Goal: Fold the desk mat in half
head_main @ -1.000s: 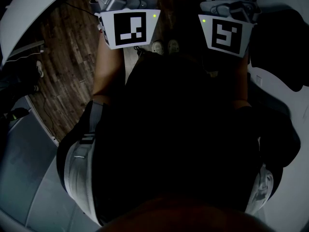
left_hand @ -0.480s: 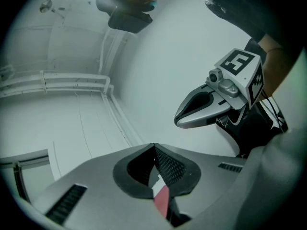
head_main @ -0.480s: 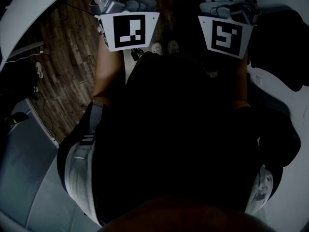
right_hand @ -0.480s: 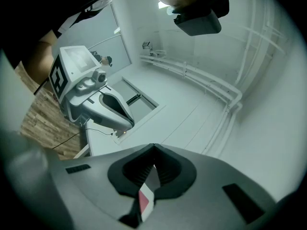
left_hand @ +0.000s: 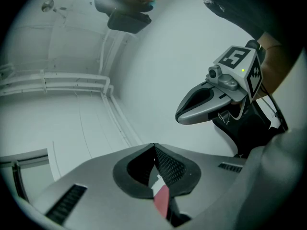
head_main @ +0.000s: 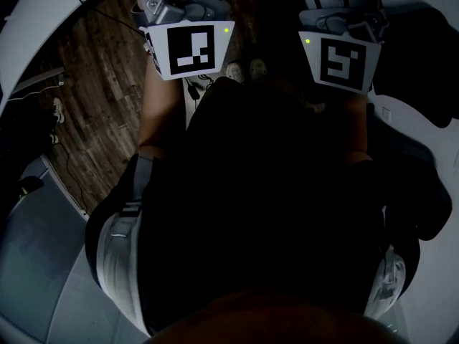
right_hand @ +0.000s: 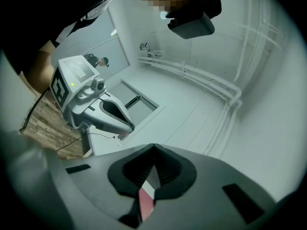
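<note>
No desk mat shows in any view. Both grippers are held up in front of the person's dark-clothed body, side by side. My left gripper (left_hand: 153, 146) is shut, its ribbed pads meeting with nothing between them; it points at a white wall. My right gripper (right_hand: 153, 145) is also shut and empty. Each one shows in the other's view: the right gripper (left_hand: 178, 117) at the right, the left gripper (right_hand: 130, 127) at the left. In the head view only their marker cubes show, the left cube (head_main: 188, 47) and the right cube (head_main: 340, 61).
Dark wooden floor (head_main: 93, 84) lies below, with the person's shoes (head_main: 244, 69) on it. White pipes (left_hand: 57, 80) run along the wall. A white surface (head_main: 401, 120) with a dark shape on it lies at the right. A cable trails on the floor (right_hand: 72, 145).
</note>
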